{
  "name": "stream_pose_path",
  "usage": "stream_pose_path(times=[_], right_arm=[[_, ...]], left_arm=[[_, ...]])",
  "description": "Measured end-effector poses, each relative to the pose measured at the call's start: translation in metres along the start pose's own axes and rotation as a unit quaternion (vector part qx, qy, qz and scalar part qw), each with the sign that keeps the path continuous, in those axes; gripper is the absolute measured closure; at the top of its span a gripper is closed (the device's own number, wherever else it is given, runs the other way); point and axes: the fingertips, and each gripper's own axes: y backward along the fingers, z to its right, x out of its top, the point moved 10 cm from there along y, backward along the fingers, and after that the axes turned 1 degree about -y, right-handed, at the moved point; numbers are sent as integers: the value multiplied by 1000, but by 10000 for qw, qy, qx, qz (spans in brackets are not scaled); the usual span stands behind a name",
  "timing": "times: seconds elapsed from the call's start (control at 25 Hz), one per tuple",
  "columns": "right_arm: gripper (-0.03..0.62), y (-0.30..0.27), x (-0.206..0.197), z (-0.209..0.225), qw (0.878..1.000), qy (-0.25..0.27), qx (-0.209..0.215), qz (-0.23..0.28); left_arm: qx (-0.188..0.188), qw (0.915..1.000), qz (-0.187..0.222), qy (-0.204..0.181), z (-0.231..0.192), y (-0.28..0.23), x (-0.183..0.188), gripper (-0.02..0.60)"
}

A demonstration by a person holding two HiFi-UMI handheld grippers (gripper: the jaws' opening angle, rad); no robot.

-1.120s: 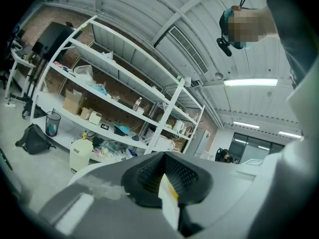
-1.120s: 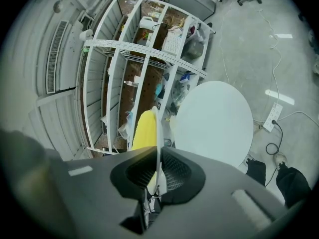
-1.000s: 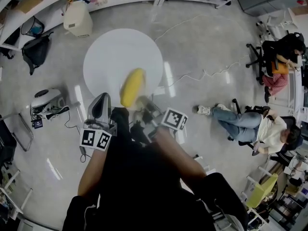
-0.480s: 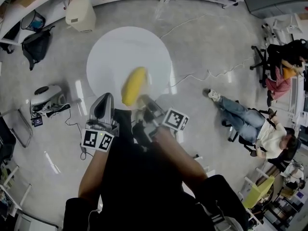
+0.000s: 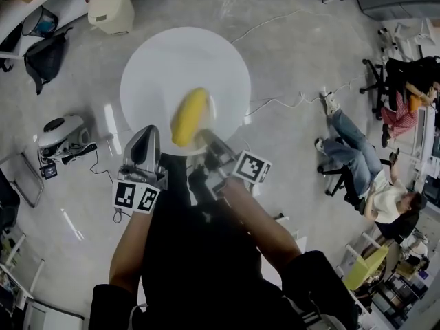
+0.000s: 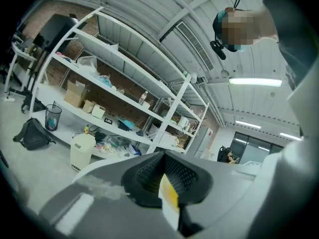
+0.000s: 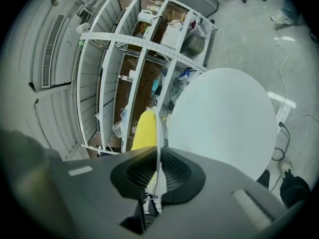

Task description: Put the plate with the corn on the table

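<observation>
A yellow corn cob [image 5: 189, 116] lies on a thin pale plate [image 5: 204, 137] that hangs over the near edge of the round white table [image 5: 165, 60]. My right gripper [image 5: 208, 145] is shut on the plate's near rim. In the right gripper view the rim [image 7: 159, 133] runs edge-on between the pads of the right gripper [image 7: 158, 172], with the corn [image 7: 145, 129] to its left and the table [image 7: 224, 118] beyond. My left gripper [image 5: 144, 150] hangs left of the plate, jaws together, holding nothing I can make out. In its own view the left gripper [image 6: 167, 185] points at the shelves.
A beige bin [image 5: 110, 9] and a dark backpack [image 5: 45, 57] sit on the floor beyond the table. A white machine [image 5: 62, 133] with cables stands at the left. People sit on chairs [image 5: 364, 163] at the right. Metal shelves [image 6: 114, 103] line the far wall.
Both grippers and the plate with the corn have moved forward; the corn now hangs over the table's near part instead of short of its edge. The grip on the plate is unchanged.
</observation>
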Motion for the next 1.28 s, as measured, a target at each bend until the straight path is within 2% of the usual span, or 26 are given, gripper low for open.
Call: stream_pose_path(times=[0.12,0.92,1.28], right_arm=[[562,-2,-1,8,9998,-84,-170,-21],[561,-38,2,63,9999,29,-79,-137],[560,-52,0,88,9996,-65,-194,-208]], left_arm=[[-12,10000,-20,70,-7,-4,-4,578],[-46,9996,-106,264,-37,-25,-37,578],[-91,9993,-203,294,-44,-33,-49,578]])
